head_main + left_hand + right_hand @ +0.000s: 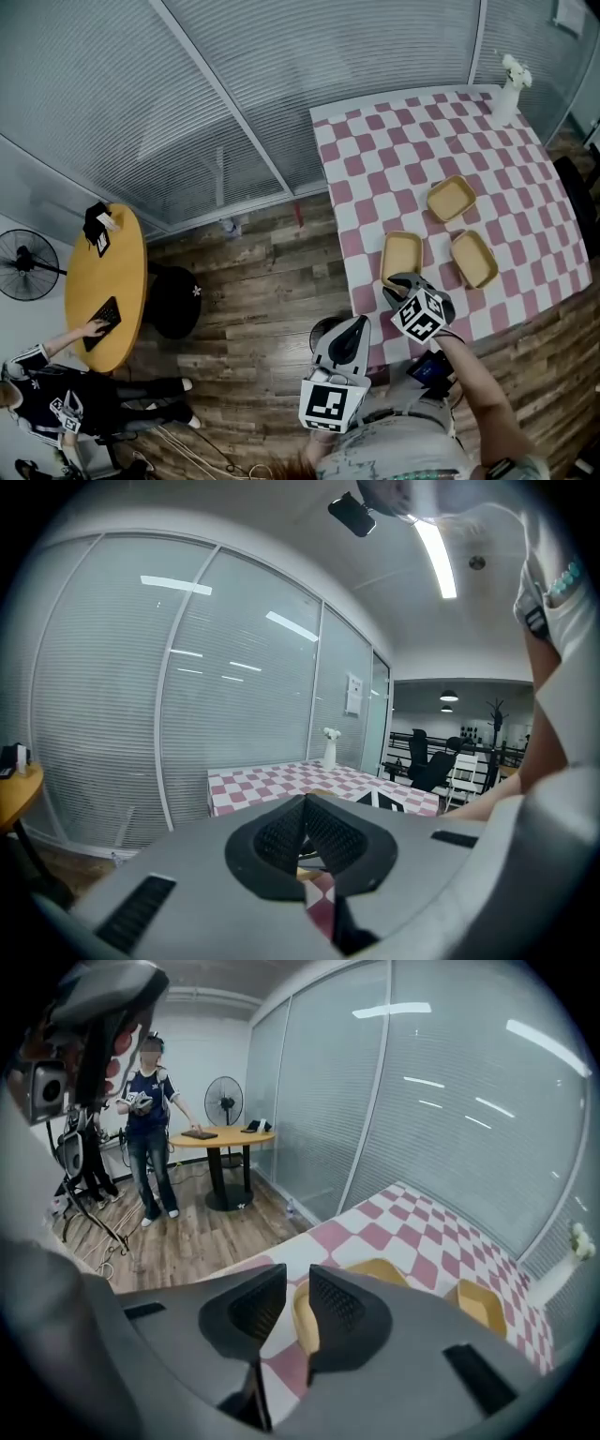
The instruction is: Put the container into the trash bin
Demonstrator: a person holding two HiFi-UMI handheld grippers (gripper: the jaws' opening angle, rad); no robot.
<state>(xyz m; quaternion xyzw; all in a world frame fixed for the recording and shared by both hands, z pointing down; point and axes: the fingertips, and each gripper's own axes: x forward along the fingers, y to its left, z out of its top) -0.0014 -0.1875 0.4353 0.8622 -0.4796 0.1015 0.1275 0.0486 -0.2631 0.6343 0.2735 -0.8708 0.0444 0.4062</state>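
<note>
Right hand-held gripper (398, 286) (295, 1283) is released. Its jaws stand slightly apart, lined up on the near rim of the nearest container (401, 256) (301, 1324). The rim shows in the gap and the pads aren't pressing it.

Left hand-held gripper (352, 326) (305, 803) is clenched on nothing, off the desk (375, 150) edge just below that container.

The nearest container lies flat on the checkered desk. A second container (473, 259) is just right of it and a third container (452, 198) is beyond it.

A dark round rim (322, 330) sits on the floor below-left of the nearest container, half hidden. Probably the trash bin, can't confirm.

Progress: nothing grasped yet. Left to do: close on the rim, lift, carry to the bin, drop.
</note>
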